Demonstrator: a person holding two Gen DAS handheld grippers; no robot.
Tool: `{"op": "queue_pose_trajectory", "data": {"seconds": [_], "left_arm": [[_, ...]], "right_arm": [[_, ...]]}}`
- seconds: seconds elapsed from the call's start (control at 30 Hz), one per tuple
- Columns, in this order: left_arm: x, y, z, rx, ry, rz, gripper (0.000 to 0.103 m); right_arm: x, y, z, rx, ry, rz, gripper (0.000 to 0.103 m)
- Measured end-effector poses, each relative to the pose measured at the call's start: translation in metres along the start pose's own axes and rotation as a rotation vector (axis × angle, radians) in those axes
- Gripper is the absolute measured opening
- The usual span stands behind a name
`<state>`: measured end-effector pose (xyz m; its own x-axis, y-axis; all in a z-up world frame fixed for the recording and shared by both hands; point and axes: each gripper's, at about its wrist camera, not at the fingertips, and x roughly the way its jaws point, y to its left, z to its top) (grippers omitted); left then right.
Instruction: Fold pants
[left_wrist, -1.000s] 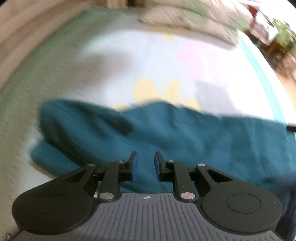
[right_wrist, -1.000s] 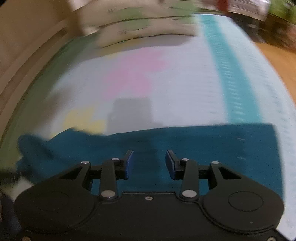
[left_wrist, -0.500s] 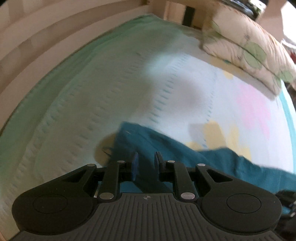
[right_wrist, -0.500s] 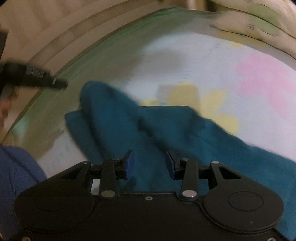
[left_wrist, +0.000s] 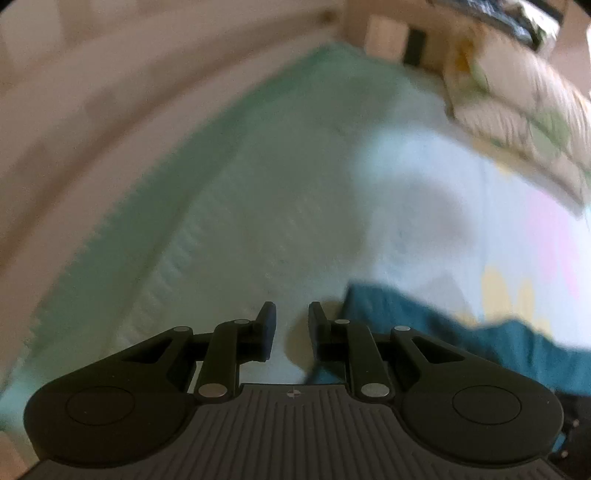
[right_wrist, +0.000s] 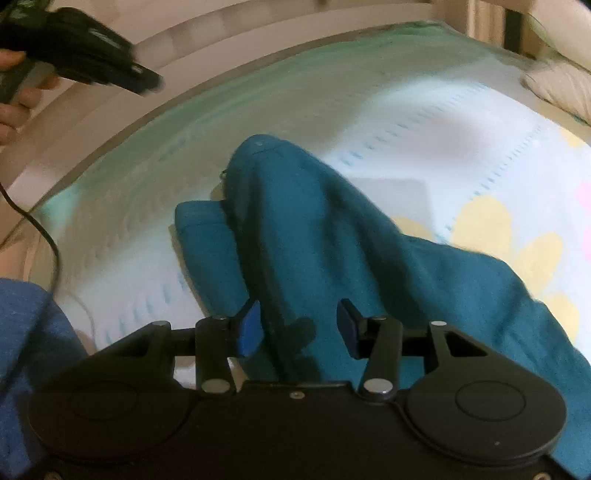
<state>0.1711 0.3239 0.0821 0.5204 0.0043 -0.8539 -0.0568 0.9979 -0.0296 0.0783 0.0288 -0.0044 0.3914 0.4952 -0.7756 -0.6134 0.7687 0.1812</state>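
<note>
The pants (right_wrist: 332, 236) lie on the bed (right_wrist: 424, 122), on a pale sheet with yellow and pink flowers. They are dark teal and bunched up, with one part heaped over another part near the far left end. A pillow (left_wrist: 517, 122) sits at the far end of the bed, well apart from them.

The right gripper (right_wrist: 299, 326) hangs over the pants. Its jaws have just been opening, and they stand apart with the cloth below them, not pinched. The left gripper (left_wrist: 291, 332) is off to the side, over bare sheet, with the edge of the pants (left_wrist: 443, 325) just beside its right finger. Its jaws are a little apart and hold nothing. In the right wrist view the left gripper (right_wrist: 110, 70) shows at the top left, up above the bed rim, in the person's hand (right_wrist: 14, 96).

My guess is that the step now is to take hold of the heaped end so it can be pulled flat. To do it well, the right gripper should come down on one clear edge, not on the thick lump. It should pinch only the top layer. The left gripper should move back to the pants and take the other corner. Then both can pull gently and evenly, so the cloth lies smooth before any fold. The pictures are blurry, so which end is the waist I cannot tell.
</note>
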Motion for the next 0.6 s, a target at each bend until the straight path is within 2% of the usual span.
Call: {"op": "queue_pose_trajectory", "data": {"seconds": [0.13, 0.37, 0.6], "left_arm": [[0.044, -0.026, -0.020, 0.061, 0.077, -0.038, 0.019], [0.090, -0.037, -0.032, 0.037, 0.139, -0.082, 0.019], [0.107, -0.040, -0.022, 0.049, 0.146, -0.093, 0.019]], "right_arm": [[0.013, 0.020, 0.008, -0.104, -0.024, 0.012, 0.055], [0.039, 0.039, 0.011, -0.223, -0.071, 0.066, 0.055], [0.060, 0.042, 0.018, -0.279, -0.106, -0.009, 0.054]]}}
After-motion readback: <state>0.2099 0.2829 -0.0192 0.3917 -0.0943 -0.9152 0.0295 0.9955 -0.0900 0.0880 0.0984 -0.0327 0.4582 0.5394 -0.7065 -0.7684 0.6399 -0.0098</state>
